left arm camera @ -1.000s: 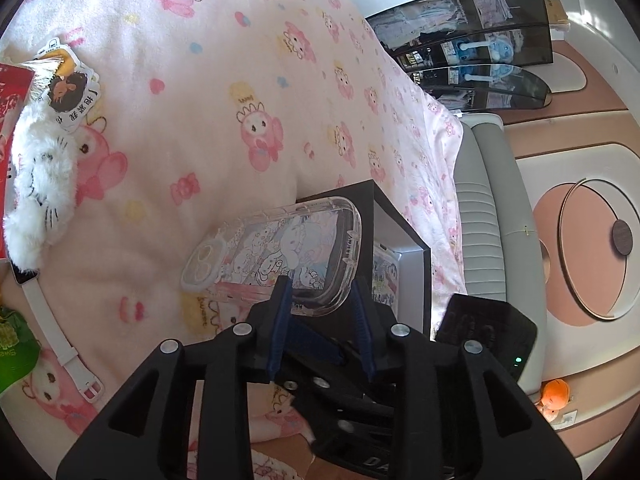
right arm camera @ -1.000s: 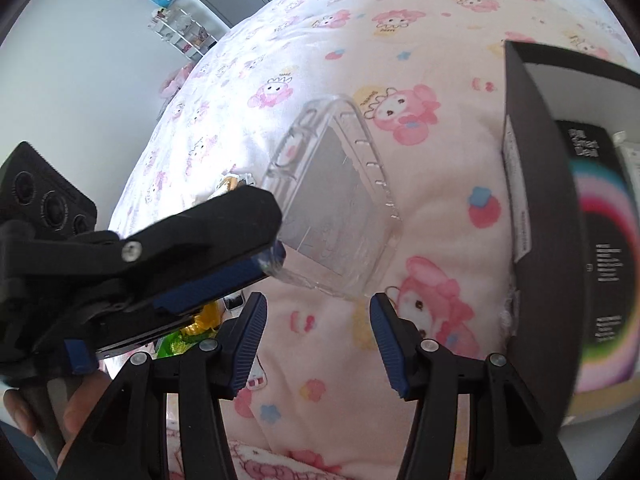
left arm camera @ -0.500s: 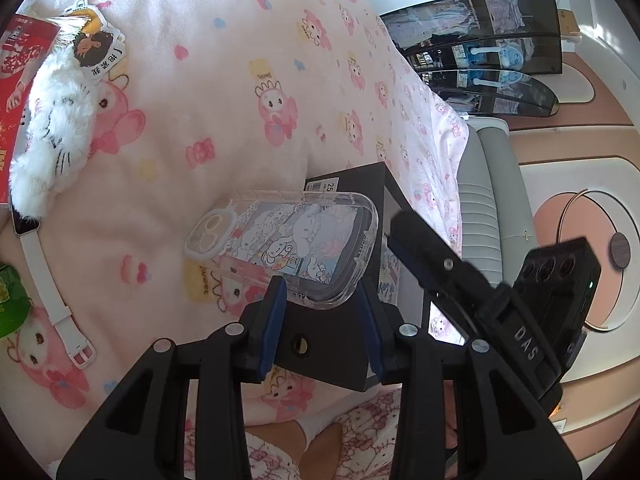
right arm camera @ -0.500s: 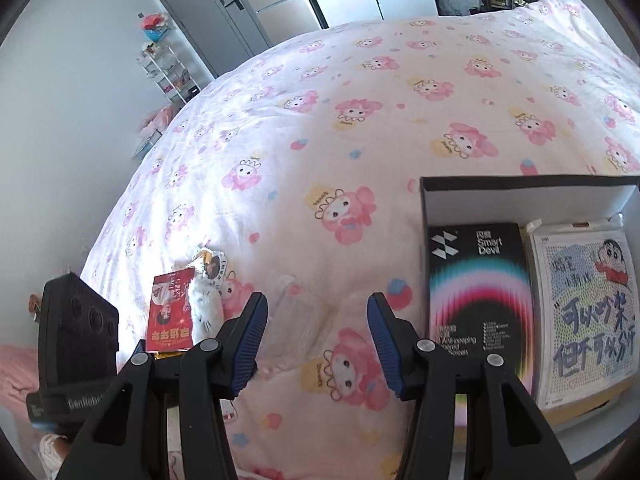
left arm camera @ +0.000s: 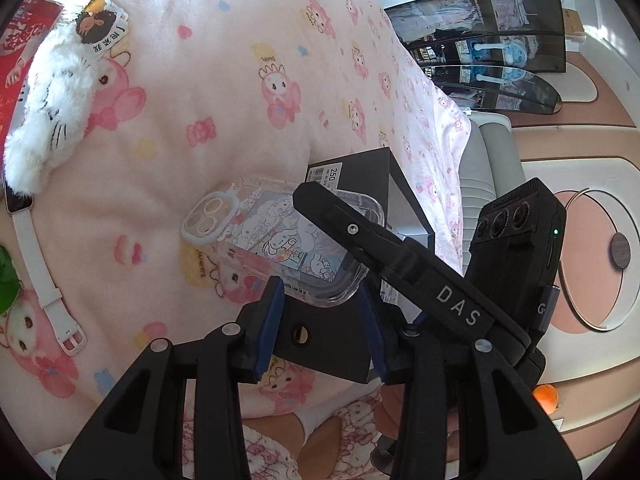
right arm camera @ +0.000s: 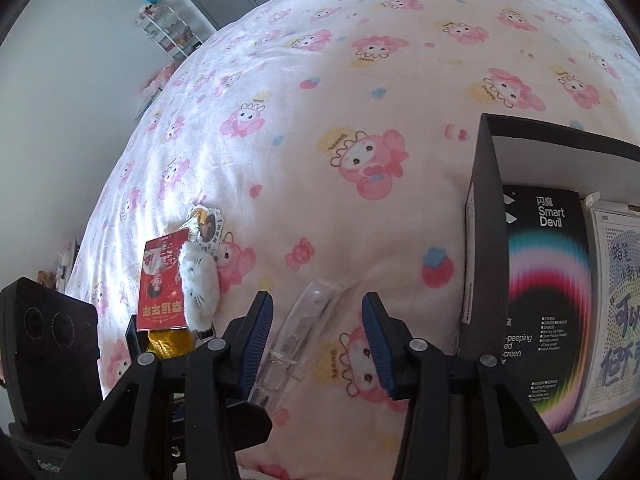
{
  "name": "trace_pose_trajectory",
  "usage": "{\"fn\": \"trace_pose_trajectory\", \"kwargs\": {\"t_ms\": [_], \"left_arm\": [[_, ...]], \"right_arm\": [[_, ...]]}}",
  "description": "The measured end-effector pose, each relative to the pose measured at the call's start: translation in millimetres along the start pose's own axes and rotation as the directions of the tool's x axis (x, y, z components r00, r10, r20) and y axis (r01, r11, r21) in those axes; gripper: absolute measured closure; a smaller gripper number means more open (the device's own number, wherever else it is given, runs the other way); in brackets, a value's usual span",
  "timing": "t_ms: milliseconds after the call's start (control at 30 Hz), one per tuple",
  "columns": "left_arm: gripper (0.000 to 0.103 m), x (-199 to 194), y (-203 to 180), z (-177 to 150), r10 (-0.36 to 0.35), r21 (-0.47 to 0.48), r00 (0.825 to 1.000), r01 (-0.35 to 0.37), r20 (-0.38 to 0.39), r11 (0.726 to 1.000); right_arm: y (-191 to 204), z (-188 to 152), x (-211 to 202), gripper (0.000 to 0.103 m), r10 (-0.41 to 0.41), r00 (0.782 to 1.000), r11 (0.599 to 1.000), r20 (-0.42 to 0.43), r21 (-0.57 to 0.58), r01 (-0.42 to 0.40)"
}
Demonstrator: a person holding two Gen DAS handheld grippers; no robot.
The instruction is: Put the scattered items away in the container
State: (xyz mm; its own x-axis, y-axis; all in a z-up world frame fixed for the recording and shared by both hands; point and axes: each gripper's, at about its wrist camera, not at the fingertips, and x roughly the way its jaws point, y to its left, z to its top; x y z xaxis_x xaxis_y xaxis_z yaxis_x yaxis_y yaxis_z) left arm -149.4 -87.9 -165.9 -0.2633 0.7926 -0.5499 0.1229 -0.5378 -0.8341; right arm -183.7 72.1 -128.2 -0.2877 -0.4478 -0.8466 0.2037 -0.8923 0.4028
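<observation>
A clear phone case [left arm camera: 276, 248] with cartoon prints lies on the pink bedspread beside the black box [left arm camera: 360, 172]. It shows edge-on in the right wrist view [right arm camera: 304, 340]. My left gripper [left arm camera: 322, 324] is open, its fingers just short of the case's near end. My right gripper [right arm camera: 318, 344] is open and hovers above the case; its black body [left arm camera: 400, 256] crosses over the case in the left wrist view. The box [right arm camera: 480, 208] holds a Smart Devil package [right arm camera: 548, 300] and a cartoon print pack [right arm camera: 616, 304].
A white fluffy toy [left arm camera: 52, 96], a red card [left arm camera: 20, 40], a cartoon sticker [left arm camera: 98, 26], a white watch strap [left arm camera: 44, 280] and a green item [left arm camera: 6, 280] lie on the bed at the left. A gold wrapper [right arm camera: 168, 342] lies by the red card [right arm camera: 164, 280].
The phone case went from held up by my left gripper to lying on the bed. My right gripper has swung in over it, and the left gripper has pulled back slightly.
</observation>
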Motion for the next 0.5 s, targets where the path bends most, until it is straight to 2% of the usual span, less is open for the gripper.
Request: {"fn": "trace_pose_trajectory", "kwargs": {"t_ms": [67, 233, 333, 500], "left_arm": [[0.064, 0.2, 1.7, -2.7, -0.009, -0.016, 1.000, 0.009, 0.001, 1.000], [0.064, -0.7, -2.3, -3.7, 0.030, 0.009, 0.999, -0.030, 0.019, 1.000], [0.064, -6.2, -2.7, -2.6, -0.001, 0.010, 0.999, 0.000, 0.047, 1.000], [0.064, -24.9, -3.7, -0.2, -0.039, 0.027, 0.991, 0.035, 0.131, 0.999]], "right_arm": [[0.1, 1.3, 1.4, 0.078, 0.029, 0.999, 1.000, -0.017, 0.001, -0.028], [4.5, 4.9, 5.4, 0.083, 0.031, 0.999, 0.999, -0.022, -0.009, -0.031], [14.2, 8.8, 7.0, 0.087, 0.025, 0.999, 1.000, -0.032, -0.016, -0.025], [38.7, 19.6, 2.2, 0.091, 0.113, 0.993, 0.992, -0.012, -0.047, -0.114]]}}
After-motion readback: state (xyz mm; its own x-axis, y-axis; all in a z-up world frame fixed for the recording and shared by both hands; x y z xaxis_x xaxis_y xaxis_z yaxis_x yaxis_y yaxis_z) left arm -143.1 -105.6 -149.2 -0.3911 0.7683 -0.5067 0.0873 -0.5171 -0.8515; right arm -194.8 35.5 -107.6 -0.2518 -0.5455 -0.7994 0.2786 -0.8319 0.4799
